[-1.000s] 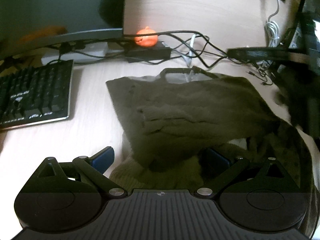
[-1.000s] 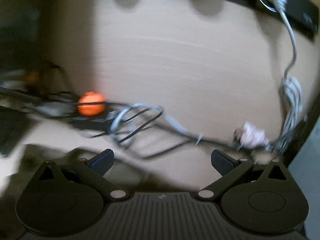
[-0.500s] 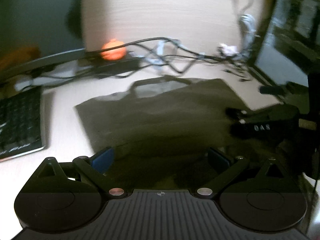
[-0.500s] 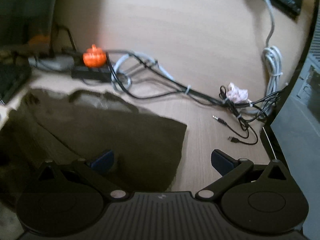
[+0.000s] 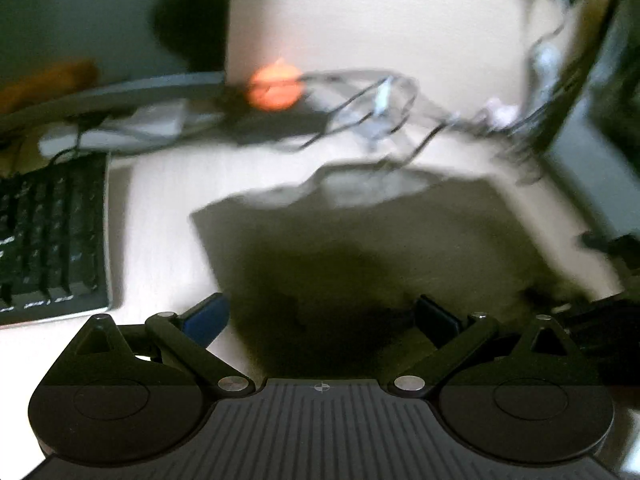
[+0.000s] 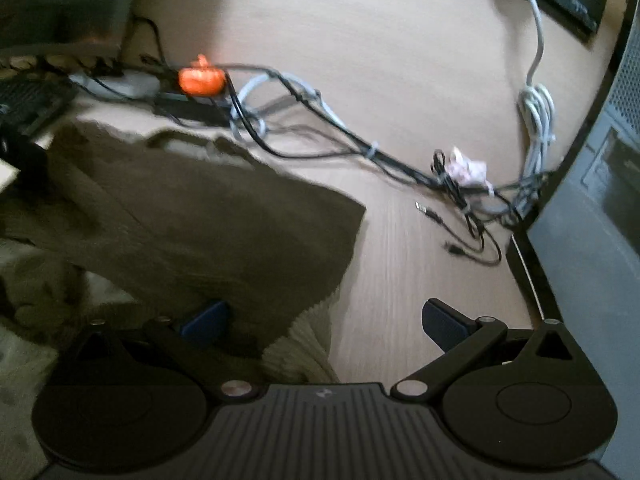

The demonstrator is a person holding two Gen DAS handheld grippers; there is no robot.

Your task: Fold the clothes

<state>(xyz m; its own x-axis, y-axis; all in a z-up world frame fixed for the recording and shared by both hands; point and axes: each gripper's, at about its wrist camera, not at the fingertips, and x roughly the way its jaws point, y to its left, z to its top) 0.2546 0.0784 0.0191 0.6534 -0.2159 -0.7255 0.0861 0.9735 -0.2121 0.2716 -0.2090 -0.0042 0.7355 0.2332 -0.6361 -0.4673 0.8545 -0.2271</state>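
A dark olive knit garment (image 5: 360, 248) lies spread on the light wooden desk, blurred in the left wrist view. It also shows in the right wrist view (image 6: 192, 224), with its ribbed hem (image 6: 304, 344) near the camera. My left gripper (image 5: 322, 316) is open and empty above the garment's near edge. My right gripper (image 6: 324, 320) is open and empty over the garment's right edge; its left finger is over the cloth, its right finger over bare desk.
A black keyboard (image 5: 48, 240) lies at the left. An orange pumpkin figure (image 6: 200, 80) and tangled cables (image 6: 460, 188) lie behind the garment. A computer case (image 6: 592, 216) stands at the right. A monitor stand (image 5: 120, 92) is at the back left.
Both grippers have moved over the garment, which now lies flatter than a second ago. The right wrist view has swung down from the cables to the garment's right edge. Both stay open.
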